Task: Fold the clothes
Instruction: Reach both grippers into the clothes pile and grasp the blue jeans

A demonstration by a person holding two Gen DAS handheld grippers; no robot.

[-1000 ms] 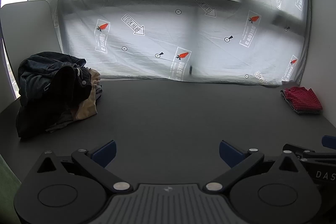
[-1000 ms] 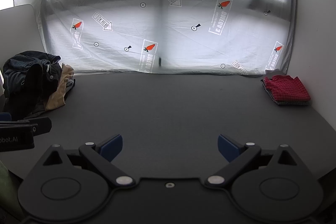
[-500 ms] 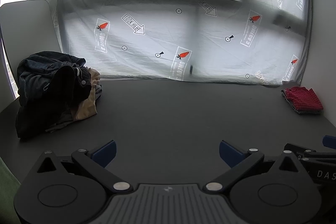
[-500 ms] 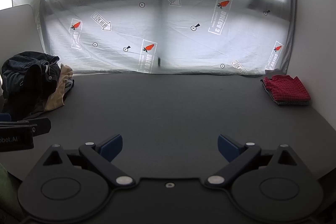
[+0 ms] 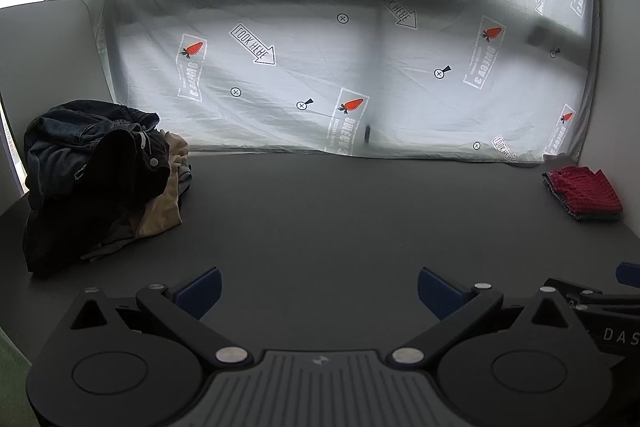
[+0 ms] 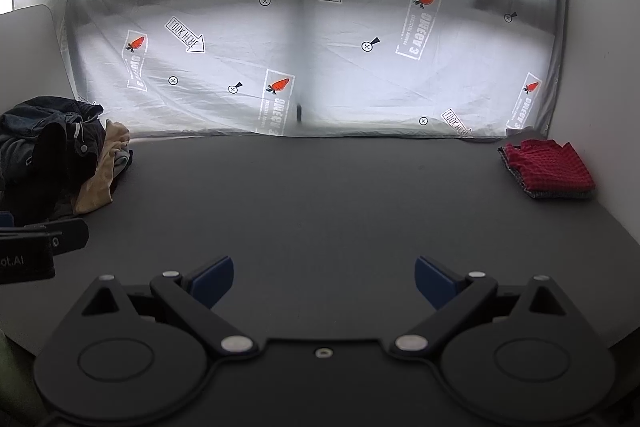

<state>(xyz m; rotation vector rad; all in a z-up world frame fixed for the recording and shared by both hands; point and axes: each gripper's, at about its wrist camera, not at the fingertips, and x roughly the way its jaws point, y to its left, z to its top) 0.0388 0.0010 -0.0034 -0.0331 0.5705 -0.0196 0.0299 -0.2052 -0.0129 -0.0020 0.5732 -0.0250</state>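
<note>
A heap of unfolded clothes (image 5: 92, 179), dark denim over a tan piece, lies at the far left of the dark table (image 5: 320, 211); it also shows in the right wrist view (image 6: 60, 159). A folded red checked garment (image 5: 582, 193) lies at the far right, also in the right wrist view (image 6: 548, 169). My left gripper (image 5: 318, 285) is open and empty above the table's near edge. My right gripper (image 6: 324, 277) is open and empty beside it, to its right.
A white printed sheet (image 5: 340, 47) hangs behind the table. A grey chair back (image 5: 44, 67) stands behind the heap. The right gripper's body (image 5: 592, 307) shows at the left view's right edge; the left gripper's body (image 6: 36, 247) shows at the right view's left edge.
</note>
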